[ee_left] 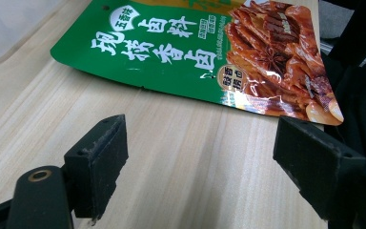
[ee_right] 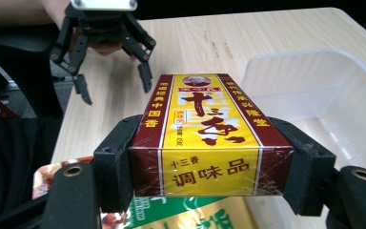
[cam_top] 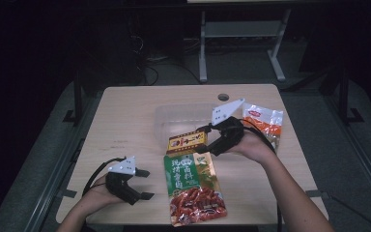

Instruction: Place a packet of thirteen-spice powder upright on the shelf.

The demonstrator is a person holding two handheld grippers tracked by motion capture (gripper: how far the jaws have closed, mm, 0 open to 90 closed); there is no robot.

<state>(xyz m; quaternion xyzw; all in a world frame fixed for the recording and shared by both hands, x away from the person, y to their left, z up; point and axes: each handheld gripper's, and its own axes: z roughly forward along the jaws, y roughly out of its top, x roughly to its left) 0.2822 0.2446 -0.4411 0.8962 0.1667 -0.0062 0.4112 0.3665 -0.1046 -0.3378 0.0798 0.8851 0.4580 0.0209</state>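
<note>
- Packing in progress, by the look of it: the right tool [ee_right: 209, 162] is clamped on a yellow-and-maroon seasoning box [ee_right: 209, 138], its two black jaws pressing the box's long sides, as the right gripper view shows.
- From the high view, the seasoning box [cam_top: 187, 143] sits just in front of a clear plastic tub [cam_top: 174, 118] near the middle of the desk [cam_top: 125, 125], one end over the top edge of a green snack pouch [cam_top: 193, 188]; whether it is lifted off the desk or resting on it cannot be told.
- Judged from this layout, the step in hand is carrying the box, and the tub is the likely target; that would call for raising the box over the near wall and setting it down inside before letting go.
- The right hand [cam_top: 251, 145] reaches in from the lower right with the forearm angled across the desk, the tool [cam_top: 207, 137] pointing left toward the box.
- The left tool [cam_top: 145, 183] rests low at the near left of the desk, jaws spread wide and gripping nothing; the left gripper view shows bare wood between its pads [ee_left: 100, 162] and the pouch just ahead.
- An orange-and-white packet [cam_top: 265, 121] lies beyond the right hand, near the right edge of the desk.
</note>
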